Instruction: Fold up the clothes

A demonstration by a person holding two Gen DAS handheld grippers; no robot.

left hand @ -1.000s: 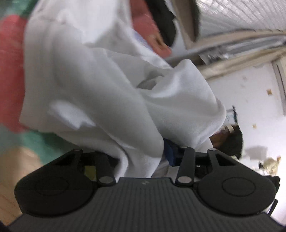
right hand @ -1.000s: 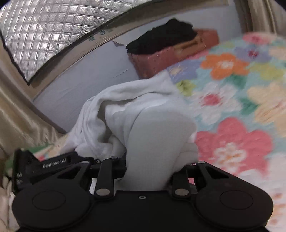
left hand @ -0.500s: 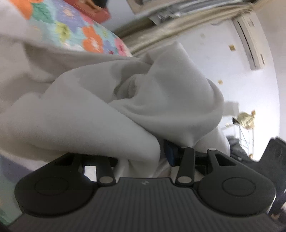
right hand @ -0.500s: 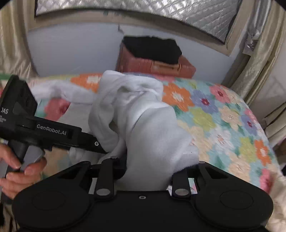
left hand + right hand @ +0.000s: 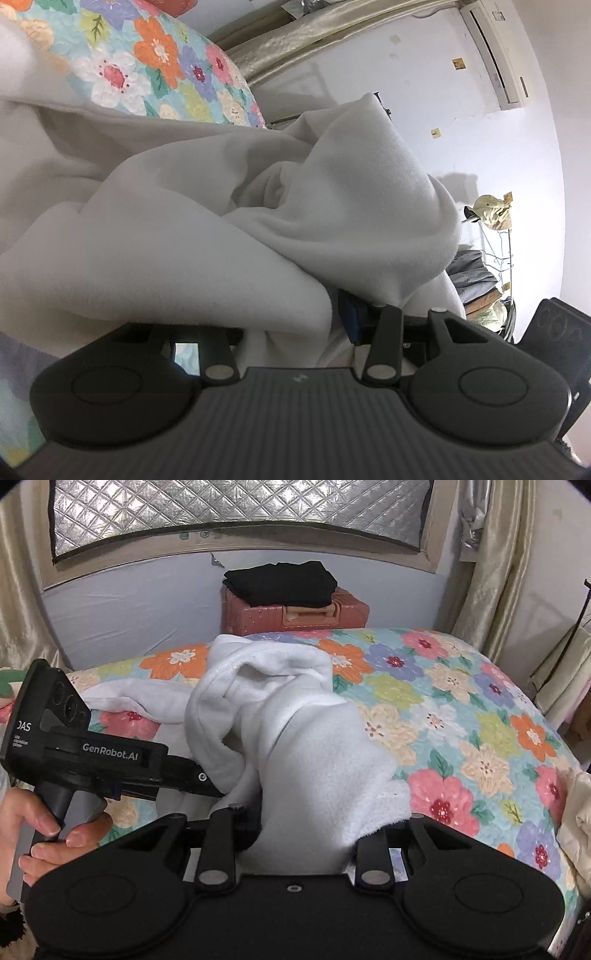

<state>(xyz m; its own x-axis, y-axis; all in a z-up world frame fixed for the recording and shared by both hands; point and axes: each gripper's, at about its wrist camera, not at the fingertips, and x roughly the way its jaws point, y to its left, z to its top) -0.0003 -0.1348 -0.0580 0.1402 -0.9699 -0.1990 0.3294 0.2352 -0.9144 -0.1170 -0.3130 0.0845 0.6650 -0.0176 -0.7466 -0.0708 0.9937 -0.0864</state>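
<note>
A: Biggest thing first?

B: Bed w/ floral quilt (image 5: 461,716), fills the mid-right of the right-wrist view. Padded silver window cover (image 5: 236,513) on the far wall, gold curtains (image 5: 491,565) at far right.

A: And the garment?

B: White fleece garment (image 5: 306,746), bunched up, lifted over the near-left part of the quilt; a limp part trails left and lies on the quilt. In the left-wrist view the same cloth (image 5: 229,229) covers most of the frame.

A: Grippers?

B: Right gripper (image 5: 306,830) – fabric packed between its jaws, clamped on the garment. Left gripper (image 5: 295,325) – fingertips buried in cloth, also pinched on the garment; from the right-wrist view its body (image 5: 92,753) comes in from the left, nose into the folds. A hand (image 5: 40,834) grips its handle, near left.

A: Smaller stuff?

B: Reddish-pink suitcase (image 5: 295,613) beyond the far edge of the bed, folded black clothes (image 5: 280,581) stacked on top. Wall AC unit (image 5: 495,55) top right in the left-wrist view, a hat (image 5: 491,214) on a rack below it.
</note>
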